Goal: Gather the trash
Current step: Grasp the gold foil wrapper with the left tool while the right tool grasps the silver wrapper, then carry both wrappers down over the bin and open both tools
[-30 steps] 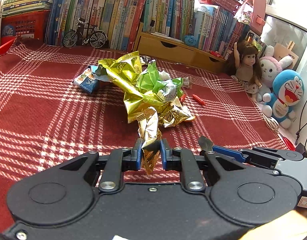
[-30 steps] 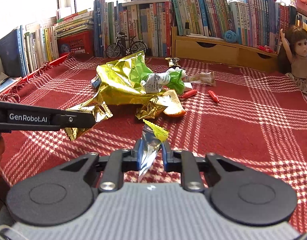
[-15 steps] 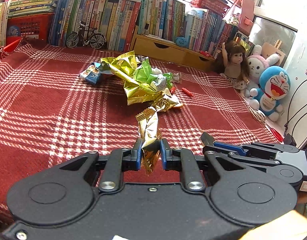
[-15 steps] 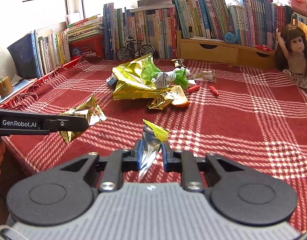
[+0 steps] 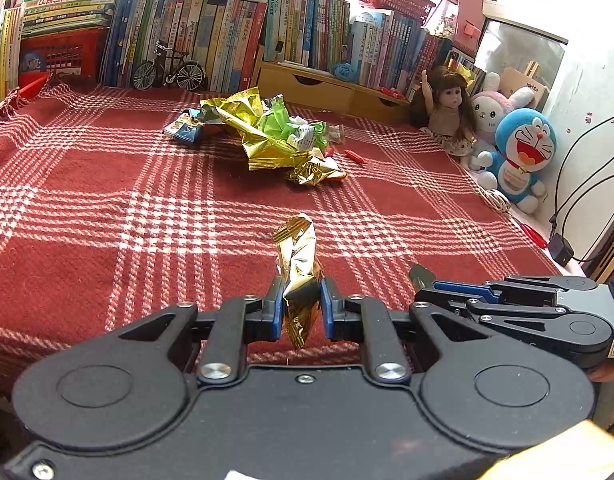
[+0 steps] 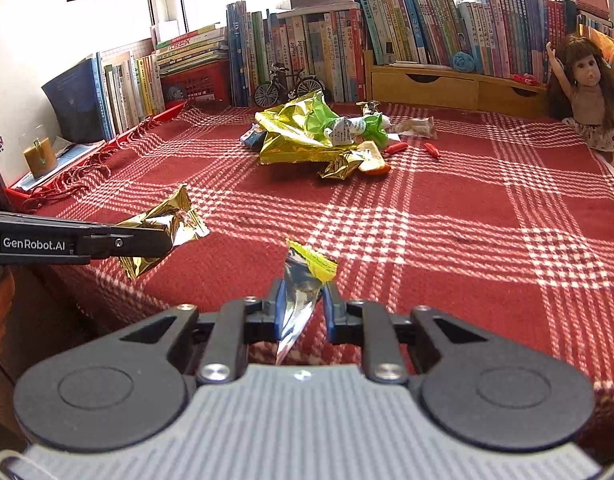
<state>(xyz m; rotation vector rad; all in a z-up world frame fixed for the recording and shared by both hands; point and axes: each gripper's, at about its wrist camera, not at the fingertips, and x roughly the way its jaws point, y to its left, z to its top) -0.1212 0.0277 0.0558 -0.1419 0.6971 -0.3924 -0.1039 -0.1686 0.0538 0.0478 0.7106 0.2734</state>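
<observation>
My left gripper (image 5: 302,292) is shut on a crumpled gold foil wrapper (image 5: 297,256), lifted above the red plaid cloth; the same wrapper (image 6: 163,228) shows at the left of the right wrist view. My right gripper (image 6: 303,298) is shut on a silver wrapper with a yellow edge (image 6: 303,276), near the table's front edge. A heap of trash (image 5: 275,136) lies mid-table: gold and green wrappers, crumpled paper, a small blue carton (image 5: 183,130). The same heap (image 6: 319,136) is far ahead of the right gripper.
Books (image 5: 211,40) and a wooden drawer unit (image 5: 323,84) line the back, with a toy bicycle (image 5: 169,72). A doll (image 5: 447,112) and plush toys (image 5: 519,156) stand at the right. Red bits (image 6: 431,149) lie by the heap. A glass (image 6: 39,156) sits at left.
Both grippers have drawn back from the heap toward the table's front edge, each still holding its wrapper. The gold wrapper has come off the cloth and away from the heap.
</observation>
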